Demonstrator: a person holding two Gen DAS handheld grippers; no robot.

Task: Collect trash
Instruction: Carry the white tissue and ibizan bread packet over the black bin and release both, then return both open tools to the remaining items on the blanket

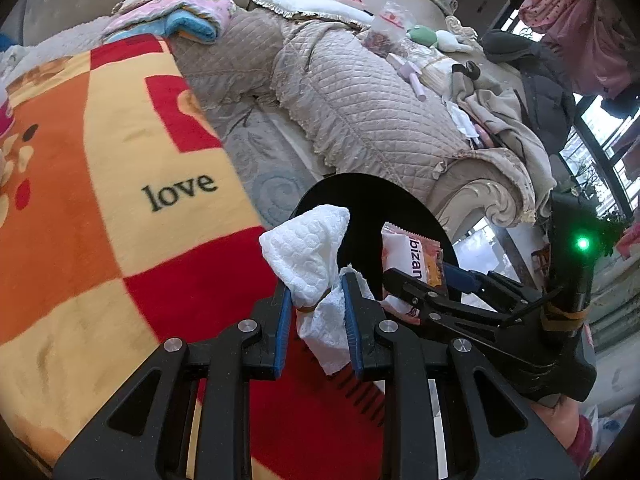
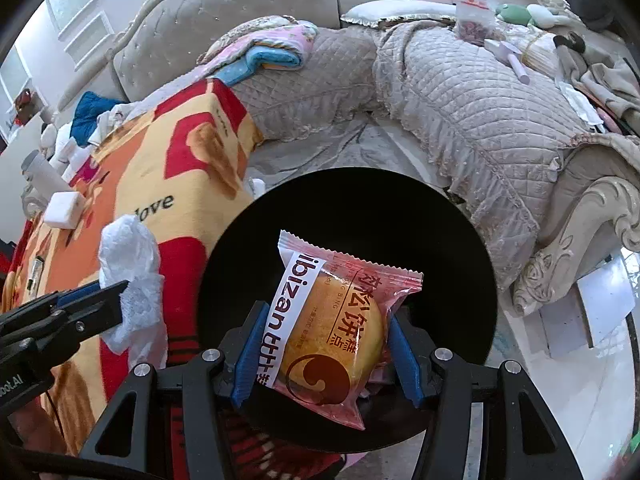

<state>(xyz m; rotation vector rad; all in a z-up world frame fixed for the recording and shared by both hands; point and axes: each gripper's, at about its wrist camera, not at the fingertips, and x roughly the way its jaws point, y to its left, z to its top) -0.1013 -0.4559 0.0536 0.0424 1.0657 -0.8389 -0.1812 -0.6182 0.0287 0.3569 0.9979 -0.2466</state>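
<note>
My left gripper (image 1: 316,300) is shut on a crumpled white tissue (image 1: 308,248), held above the blanket's edge just left of a round black bin (image 1: 360,200). The tissue (image 2: 132,280) and left gripper (image 2: 116,300) also show at the left of the right wrist view. My right gripper (image 2: 320,340) is shut on a pink snack packet (image 2: 332,320) with a round pastry inside, held over the bin's dark opening (image 2: 360,208). The packet (image 1: 412,260) and right gripper (image 1: 400,280) also show in the left wrist view.
An orange, yellow and red "love" blanket (image 1: 120,200) covers the surface to the left. A quilted beige sofa (image 1: 360,100) with clothes, bags and small items runs behind and to the right. A carved sofa arm (image 2: 580,240) stands right of the bin.
</note>
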